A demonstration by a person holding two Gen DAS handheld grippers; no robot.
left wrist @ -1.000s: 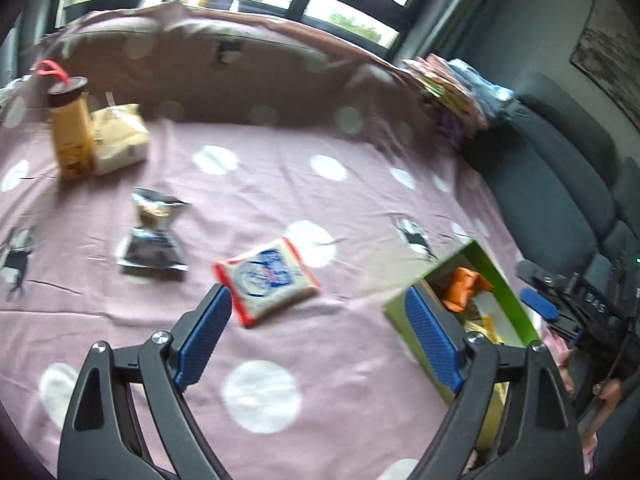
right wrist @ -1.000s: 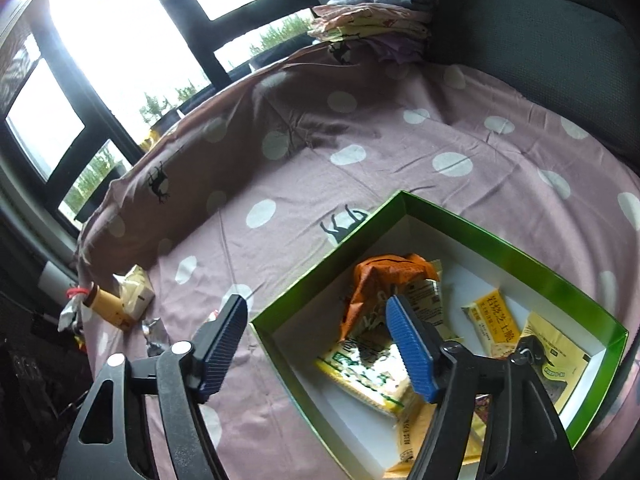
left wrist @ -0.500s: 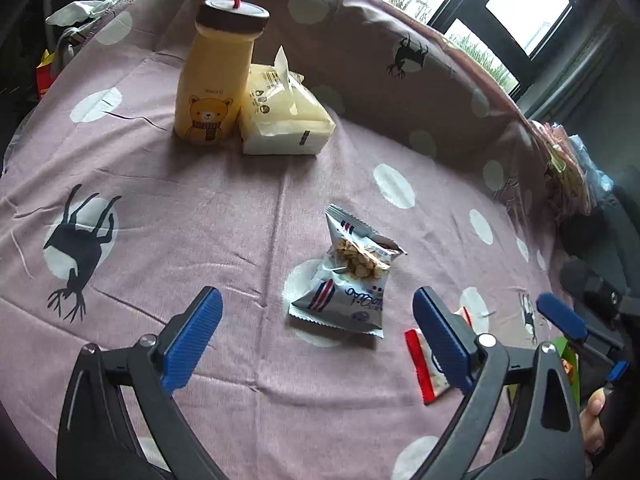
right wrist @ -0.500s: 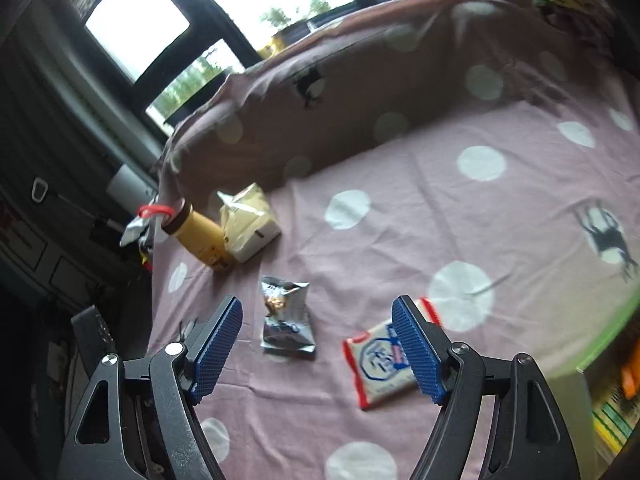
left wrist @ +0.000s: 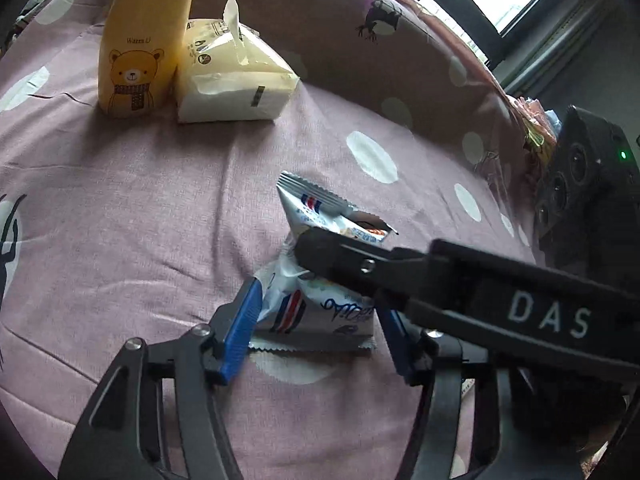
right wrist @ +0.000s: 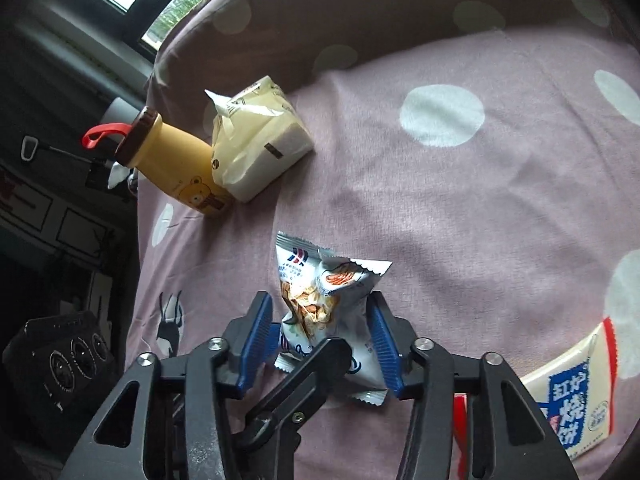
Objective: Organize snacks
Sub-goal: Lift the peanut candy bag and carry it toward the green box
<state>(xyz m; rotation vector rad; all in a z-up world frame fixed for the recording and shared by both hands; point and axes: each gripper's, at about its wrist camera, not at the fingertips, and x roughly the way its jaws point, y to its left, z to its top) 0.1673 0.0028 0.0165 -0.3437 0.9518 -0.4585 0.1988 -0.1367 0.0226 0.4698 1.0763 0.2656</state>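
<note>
A crumpled silver-white snack packet (left wrist: 320, 312) lies on the pink dotted cloth (left wrist: 160, 208). My left gripper (left wrist: 316, 320) has its blue pads on both sides of the packet's lower half, shut on it. My right gripper (right wrist: 320, 340) has its blue pads against both sides of the same packet (right wrist: 324, 300), shut on it. The right gripper's black finger (left wrist: 400, 268) crosses the left wrist view over the packet. A left gripper finger (right wrist: 292, 384) shows low in the right wrist view.
A yellow bear bottle (left wrist: 140, 40) and a cream tissue pack (left wrist: 232, 80) stand at the back; both show in the right wrist view (right wrist: 176, 168) (right wrist: 256, 148). A red-edged white cracker packet (right wrist: 572, 400) lies to the right.
Both grippers have come down from apart onto the snack packet and closed on it. The green box has left the views.
</note>
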